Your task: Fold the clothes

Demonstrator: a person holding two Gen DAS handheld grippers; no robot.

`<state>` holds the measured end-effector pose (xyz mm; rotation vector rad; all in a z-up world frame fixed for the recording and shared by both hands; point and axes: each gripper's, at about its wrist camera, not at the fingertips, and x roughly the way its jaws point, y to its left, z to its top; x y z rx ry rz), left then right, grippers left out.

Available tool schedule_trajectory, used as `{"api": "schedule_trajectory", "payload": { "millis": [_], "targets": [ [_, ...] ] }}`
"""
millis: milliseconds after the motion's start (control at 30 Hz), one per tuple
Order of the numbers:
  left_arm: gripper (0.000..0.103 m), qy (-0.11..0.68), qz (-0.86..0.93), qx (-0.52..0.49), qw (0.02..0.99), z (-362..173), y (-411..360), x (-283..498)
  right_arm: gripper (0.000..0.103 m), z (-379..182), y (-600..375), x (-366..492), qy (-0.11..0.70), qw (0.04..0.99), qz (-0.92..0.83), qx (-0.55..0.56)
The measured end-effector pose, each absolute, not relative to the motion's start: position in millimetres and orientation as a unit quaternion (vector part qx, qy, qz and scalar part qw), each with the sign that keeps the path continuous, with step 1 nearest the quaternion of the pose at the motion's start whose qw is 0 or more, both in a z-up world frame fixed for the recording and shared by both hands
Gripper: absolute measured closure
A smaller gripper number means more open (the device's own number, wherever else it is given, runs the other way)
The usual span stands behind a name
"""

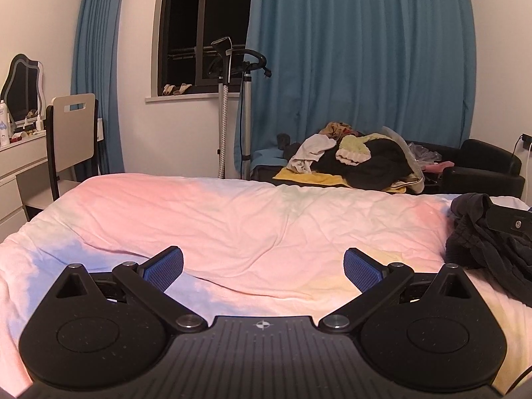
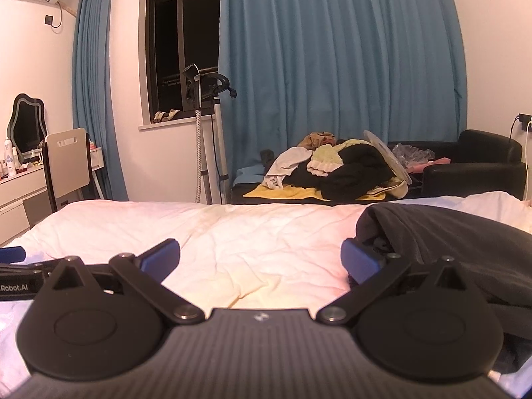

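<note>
A dark, crumpled garment [image 1: 482, 246] lies on the pastel bedspread [image 1: 232, 219] at the right edge of the left wrist view. In the right wrist view the same dark garment [image 2: 449, 232] is bunched up against the outer side of the right finger. My left gripper [image 1: 262, 267] stands open over bare bedspread, nothing between its blue pads. My right gripper [image 2: 261, 261] is open wide too, with only the bedspread [image 2: 249, 232] between its pads. The left gripper's body [image 2: 13, 276] shows at the left edge of the right wrist view.
Beyond the bed a black sofa [image 1: 482, 163] holds a pile of mixed clothes [image 1: 359, 156] on a yellow towel. A garment steamer stand [image 1: 232, 106] is by the window with blue curtains. A chair [image 1: 71, 139] and white dresser [image 1: 16, 166] stand at left.
</note>
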<state>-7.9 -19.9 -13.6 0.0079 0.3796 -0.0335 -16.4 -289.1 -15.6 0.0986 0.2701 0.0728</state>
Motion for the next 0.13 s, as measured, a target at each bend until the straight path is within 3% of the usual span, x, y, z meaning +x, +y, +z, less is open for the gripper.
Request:
{"api": "schedule_trajectory", "payload": {
  "millis": [133],
  "targets": [
    [0.000, 0.191, -0.018, 0.003, 0.981, -14.2, -18.8, -6.6, 0.000, -15.9, -287.8, -17.1, 0.136, 0.989, 0.036, 0.049]
  ]
}}
